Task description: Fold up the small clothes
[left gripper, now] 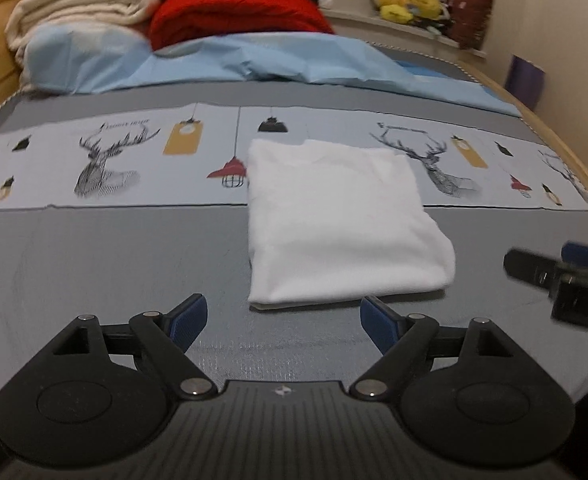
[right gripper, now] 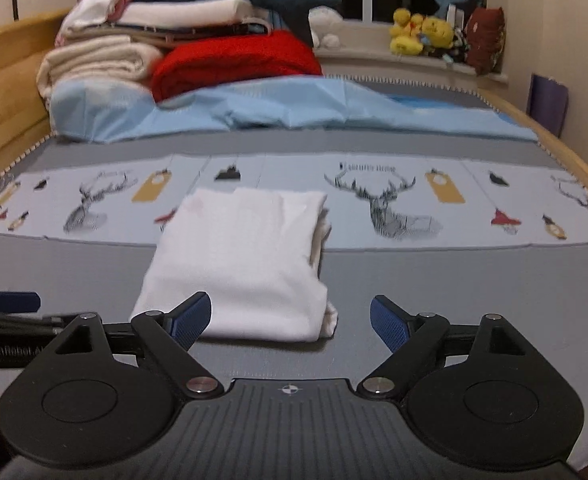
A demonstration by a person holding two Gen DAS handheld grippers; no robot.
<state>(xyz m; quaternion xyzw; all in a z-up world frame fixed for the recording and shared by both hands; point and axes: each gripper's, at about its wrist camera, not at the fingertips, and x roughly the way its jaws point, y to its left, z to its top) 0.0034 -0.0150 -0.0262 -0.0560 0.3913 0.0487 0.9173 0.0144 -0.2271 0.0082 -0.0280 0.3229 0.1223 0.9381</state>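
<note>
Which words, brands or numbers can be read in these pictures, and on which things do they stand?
"GenRobot.AI", last letters unsure: on the left gripper, seen at the right wrist view's left edge.
"DA", cut off by the frame: on the right gripper, in the left wrist view.
Small script above the deer heads on the bedsheet: too blurred.

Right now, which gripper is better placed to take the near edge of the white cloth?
Probably the left gripper: the folded white cloth lies straight ahead between its open fingers. The right gripper points just past the cloth's right side.
</note>
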